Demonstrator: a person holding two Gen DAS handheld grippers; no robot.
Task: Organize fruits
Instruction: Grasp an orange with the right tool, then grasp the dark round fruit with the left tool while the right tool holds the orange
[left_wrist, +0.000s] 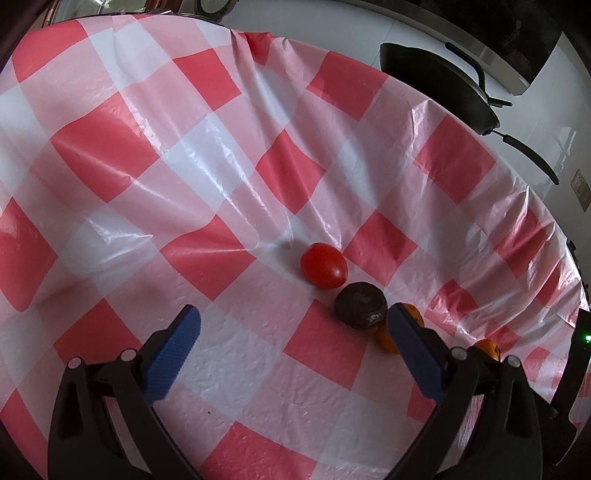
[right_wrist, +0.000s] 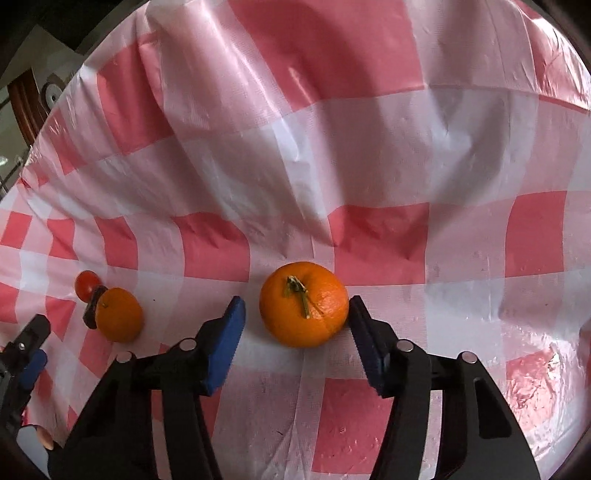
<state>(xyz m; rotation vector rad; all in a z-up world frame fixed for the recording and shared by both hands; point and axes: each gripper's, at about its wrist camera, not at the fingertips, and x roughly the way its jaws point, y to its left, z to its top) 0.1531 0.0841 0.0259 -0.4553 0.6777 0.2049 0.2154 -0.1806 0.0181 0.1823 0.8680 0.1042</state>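
In the left wrist view a red tomato, a dark round fruit and an orange lie in a row on the checked cloth; a second orange peeks out behind the right finger. My left gripper is open and empty, just short of the row. In the right wrist view my right gripper is open around a stemmed orange resting on the cloth; the right finger touches it, the left stands apart. The other orange, dark fruit and tomato lie at left.
A red-and-white checked plastic tablecloth covers the table, wrinkled and raised in folds. Black pans sit beyond the cloth's far right edge on a white counter. The left gripper shows at the left edge of the right wrist view.
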